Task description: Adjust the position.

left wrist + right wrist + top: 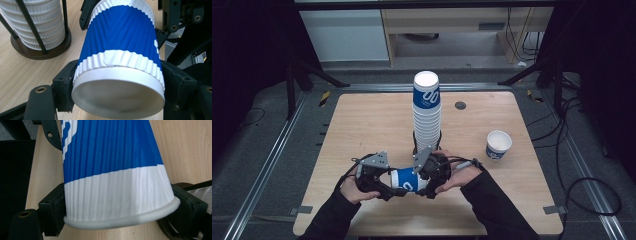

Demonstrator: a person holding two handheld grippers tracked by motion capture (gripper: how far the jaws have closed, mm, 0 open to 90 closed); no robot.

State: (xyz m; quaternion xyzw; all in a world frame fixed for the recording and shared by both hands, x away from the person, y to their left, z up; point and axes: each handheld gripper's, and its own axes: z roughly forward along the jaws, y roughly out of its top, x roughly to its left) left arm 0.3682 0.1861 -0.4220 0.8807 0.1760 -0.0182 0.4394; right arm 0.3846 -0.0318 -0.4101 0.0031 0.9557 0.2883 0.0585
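Left tongs [399, 190] pinching the base end of a blue-and-white cup [408, 181] held sideways just above the surface [362, 125], right tongs [426, 185] pinching its rim end, white logo unreadable, tall cup stack [427, 112] in a rack behind, lone empty cup [498, 144] right

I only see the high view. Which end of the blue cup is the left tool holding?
Observer: The left tool pinches the blue cup at its flat bottom end, with a pad on each side.
Operator: And what does the right one grab?
Observer: The right tool squeezes the other end, just above the rolled drinking rim.
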